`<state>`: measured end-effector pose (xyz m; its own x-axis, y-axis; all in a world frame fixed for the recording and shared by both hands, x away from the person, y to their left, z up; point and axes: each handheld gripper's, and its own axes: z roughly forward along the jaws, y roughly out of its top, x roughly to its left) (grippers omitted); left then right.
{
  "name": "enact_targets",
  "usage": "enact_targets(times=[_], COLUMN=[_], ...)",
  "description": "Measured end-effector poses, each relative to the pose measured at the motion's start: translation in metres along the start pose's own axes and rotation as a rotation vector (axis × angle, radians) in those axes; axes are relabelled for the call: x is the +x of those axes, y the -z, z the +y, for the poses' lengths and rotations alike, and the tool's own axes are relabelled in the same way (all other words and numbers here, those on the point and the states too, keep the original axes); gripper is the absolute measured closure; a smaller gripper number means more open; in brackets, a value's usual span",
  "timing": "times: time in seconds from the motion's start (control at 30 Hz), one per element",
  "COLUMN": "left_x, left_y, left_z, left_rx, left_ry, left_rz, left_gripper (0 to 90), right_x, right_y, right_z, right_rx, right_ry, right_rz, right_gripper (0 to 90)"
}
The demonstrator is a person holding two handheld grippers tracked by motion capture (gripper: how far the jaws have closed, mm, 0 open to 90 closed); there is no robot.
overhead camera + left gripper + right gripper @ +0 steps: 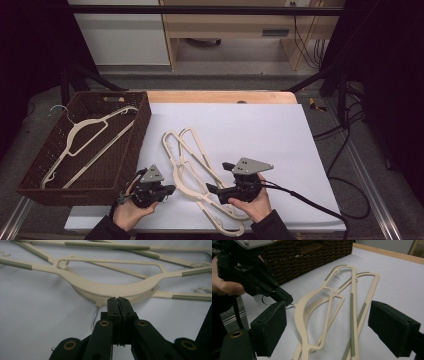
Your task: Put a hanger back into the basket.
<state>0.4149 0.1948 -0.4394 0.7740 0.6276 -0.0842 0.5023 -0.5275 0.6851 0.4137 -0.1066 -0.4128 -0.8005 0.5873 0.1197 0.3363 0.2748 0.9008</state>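
Hangers (pixel 192 165): cream, with grey-green ribbed strips on the arms
Basket (pixel 135 150): dark brown, woven pattern
Table cover (pixel 250 135): white, plain
Left gripper (pixel 171 189): black, brass-coloured rivets, grey top plate
Right gripper (pixel 209 188): black, grey top plate

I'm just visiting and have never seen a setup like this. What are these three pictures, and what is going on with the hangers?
A person sits at a table holding a tool in each hand. The high view looks down from above; each of the other two pictures comes from a camera riding on one tool. The left hand-held gripper is shut at the neck of the cream hangers, by a wire hook; whether it pinches anything I cannot tell. The right hand-held gripper is open above them. They lie stacked on a white sheet. Another hanger lies in the brown wicker basket.
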Motion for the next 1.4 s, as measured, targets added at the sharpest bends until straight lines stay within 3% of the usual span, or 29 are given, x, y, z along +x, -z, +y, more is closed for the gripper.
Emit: enact_targets(times=[0.43,0.83,1.07,1.4], left_x=[-0.006,-0.012,-0.013,-0.013], left_y=[0.012,0.016,0.016,0.015], left_z=[0.019,0.033,0.036,0.034], left_rx=[0.008,0.016,0.010,0.009], left_ry=[-0.010,-0.016,-0.016,-0.009], left_rz=[0.033,0.053,0.055,0.049], left_gripper=[88.5,88.6,88.5,88.5], right_x=[0.023,0.032,0.035,0.035], right_y=[-0.033,-0.061,-0.071,-0.078], right_z=[0.004,-0.002,-0.008,-0.016], right_rx=[0.071,0.155,0.202,0.246], right_ry=[0.049,0.091,0.116,0.145], right_rz=[0.048,0.024,0.010,0.021], right_gripper=[21.1,28.3,39.3,65.8])
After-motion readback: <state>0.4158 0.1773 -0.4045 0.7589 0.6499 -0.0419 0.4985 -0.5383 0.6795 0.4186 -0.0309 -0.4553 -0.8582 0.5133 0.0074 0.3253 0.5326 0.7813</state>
